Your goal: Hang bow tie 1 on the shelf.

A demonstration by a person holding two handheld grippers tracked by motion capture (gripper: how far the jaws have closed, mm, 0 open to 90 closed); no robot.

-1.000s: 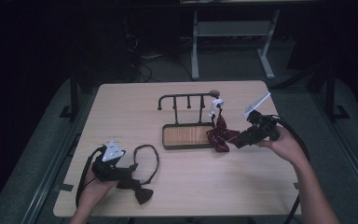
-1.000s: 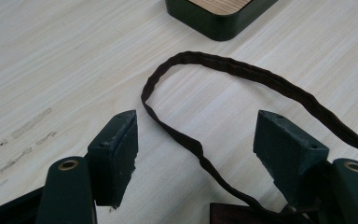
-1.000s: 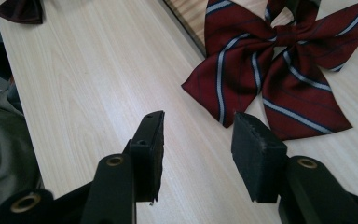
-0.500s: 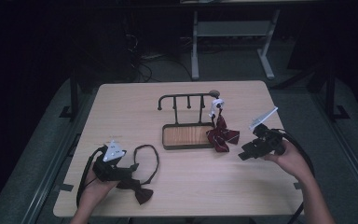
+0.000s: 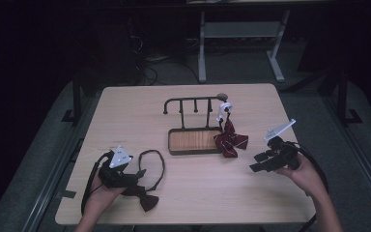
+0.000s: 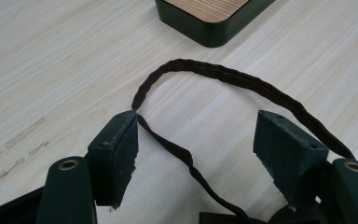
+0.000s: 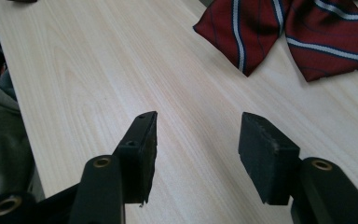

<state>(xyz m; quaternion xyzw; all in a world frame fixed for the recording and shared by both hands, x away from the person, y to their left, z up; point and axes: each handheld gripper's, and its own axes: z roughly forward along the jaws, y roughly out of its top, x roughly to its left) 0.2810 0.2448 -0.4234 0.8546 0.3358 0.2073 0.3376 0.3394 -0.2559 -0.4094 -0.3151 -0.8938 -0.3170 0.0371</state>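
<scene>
Beside the striped bow tie point(image 5: 231, 140), your right tool point(image 5: 262, 162) has let go and drawn back, jaws wide and empty, leaving it hung on the rack point(image 5: 193, 103).

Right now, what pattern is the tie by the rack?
Dark red tie with white-and-navy stripes; right gripper view.

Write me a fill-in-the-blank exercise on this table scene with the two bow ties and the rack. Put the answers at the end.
1. The striped red bow tie hangs from the right end of the dark ____ with pegs.
2. The left claw is open, and the strap of the ____ bow tie runs between its jaws.
3. The right claw stands ____, with bare table between its jaws.
4. The rack's tray has a ____ floor.

Missing words: rack; dark; open; wooden
</scene>
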